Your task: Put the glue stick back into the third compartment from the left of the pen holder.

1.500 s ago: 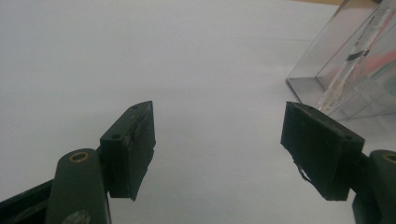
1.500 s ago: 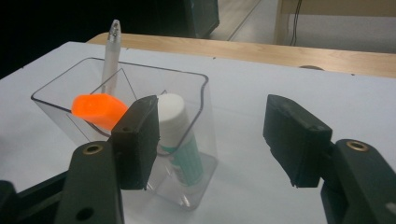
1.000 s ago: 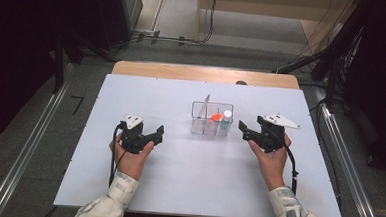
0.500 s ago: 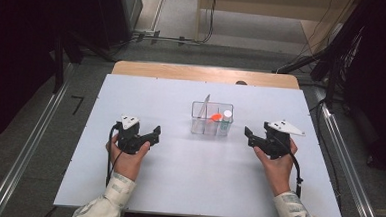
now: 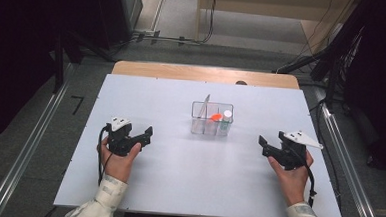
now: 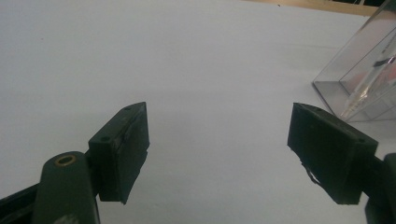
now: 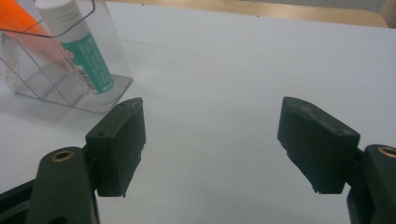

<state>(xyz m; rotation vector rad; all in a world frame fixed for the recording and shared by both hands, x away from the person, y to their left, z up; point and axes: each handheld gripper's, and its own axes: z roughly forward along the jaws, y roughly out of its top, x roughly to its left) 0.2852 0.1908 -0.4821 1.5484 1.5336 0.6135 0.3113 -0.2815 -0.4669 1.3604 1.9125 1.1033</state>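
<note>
I'm sitting at a white desk, holding one tool in each hand, seen from the high view. Going left to right: my left tool is hovering over the desk's left part, its jaws standing wide apart w/ nothing between them; in the left gripper view there's just bare white surface in the gap. It's pointing toward the desk's middle.

Near the middle, a bit toward the far edge, a clear plastic organizer is standing upright, well apart from both tools. Inside it, a thin pen-like stick is leaning in the left compartment, something orange is sitting in the middle one, and a small green-labelled bottle w/ white cap is standing in the right one.

On the right, my right tool is pointing left toward the organizer, its jaws also spread wide and gripping nothing. In the right gripper view the bottle is appearing at upper left, beyond the left jaw.
</note>
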